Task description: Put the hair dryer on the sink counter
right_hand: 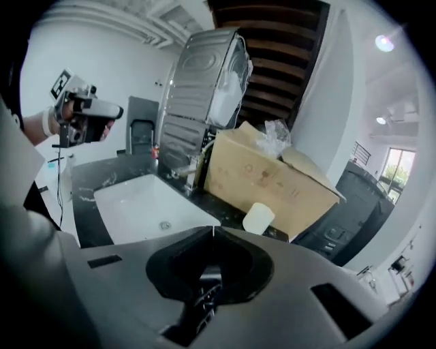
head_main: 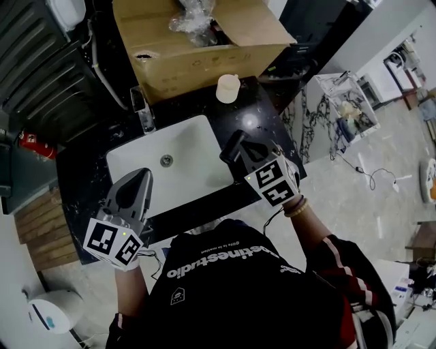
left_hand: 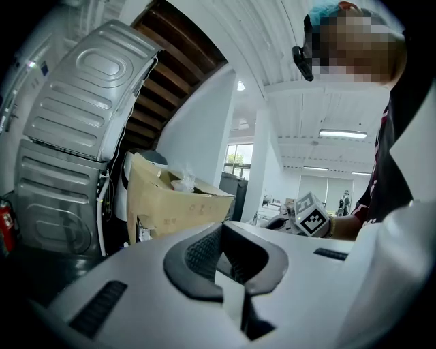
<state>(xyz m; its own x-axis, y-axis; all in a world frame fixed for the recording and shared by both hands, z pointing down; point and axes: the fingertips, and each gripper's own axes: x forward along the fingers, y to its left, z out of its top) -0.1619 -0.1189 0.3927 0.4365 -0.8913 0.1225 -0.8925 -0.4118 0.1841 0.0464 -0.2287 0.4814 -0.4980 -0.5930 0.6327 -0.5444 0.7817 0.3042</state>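
Black bench (head_main: 228, 114) shows no hair dryer; left tool (head_main: 142, 176) and right tool (head_main: 234, 142) are both pinched together, empty. Likely light, rigid plastic: take its handle.

Bright, ceiling strip light (left_hand: 343, 133); glare on counter (head_main: 249, 123); fisheye warp, dark corners.

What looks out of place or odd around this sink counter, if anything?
A big open cardboard box with crumpled plastic in it crowds the counter behind the sink. No hair dryer shows; the left gripper and right gripper are both shut, empty.
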